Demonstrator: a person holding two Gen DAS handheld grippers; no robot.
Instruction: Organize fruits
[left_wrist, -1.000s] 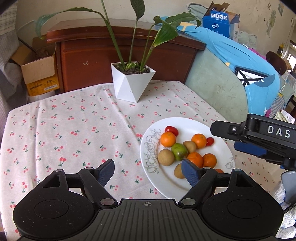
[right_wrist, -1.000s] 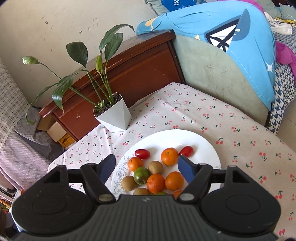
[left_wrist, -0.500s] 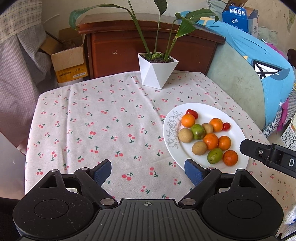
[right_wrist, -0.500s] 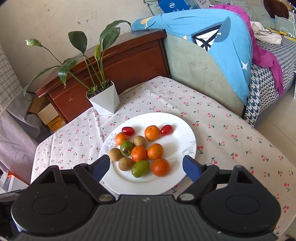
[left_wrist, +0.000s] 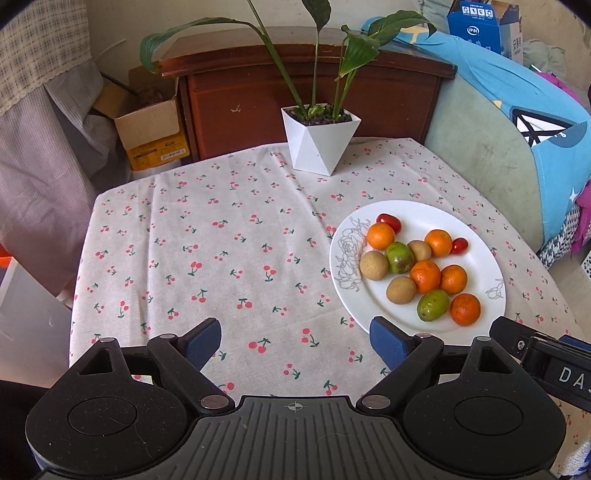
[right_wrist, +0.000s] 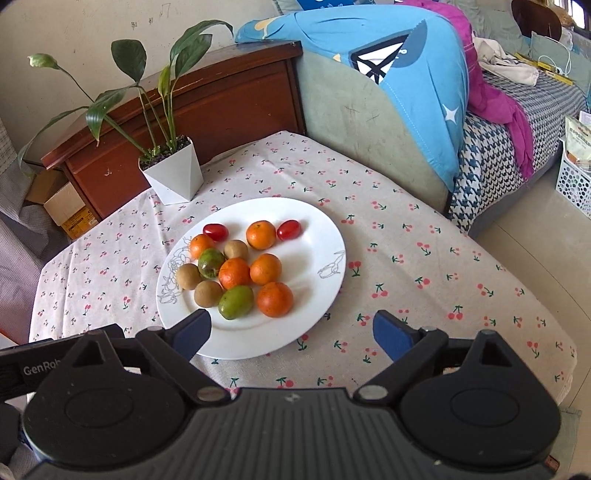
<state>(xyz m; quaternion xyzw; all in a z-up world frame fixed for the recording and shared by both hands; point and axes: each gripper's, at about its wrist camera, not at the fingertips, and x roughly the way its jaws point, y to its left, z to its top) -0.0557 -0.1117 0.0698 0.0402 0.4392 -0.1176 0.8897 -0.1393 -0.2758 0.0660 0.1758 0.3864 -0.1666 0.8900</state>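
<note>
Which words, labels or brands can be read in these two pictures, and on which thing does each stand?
"DA", cut off by the picture's edge: on the right gripper's body.
"GenRob", cut off: on the left gripper's body.
Blue carton: print too small to read.
Yellow box: label blurred.

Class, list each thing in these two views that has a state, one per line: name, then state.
left tool: open, nothing between its fingers.
right tool: open, empty, jaws just widened.
plate: upright on the tablecloth, loaded with mixed fruit.
potted plant: upright at the table's far edge.
cardboard box: flaps open.
</note>
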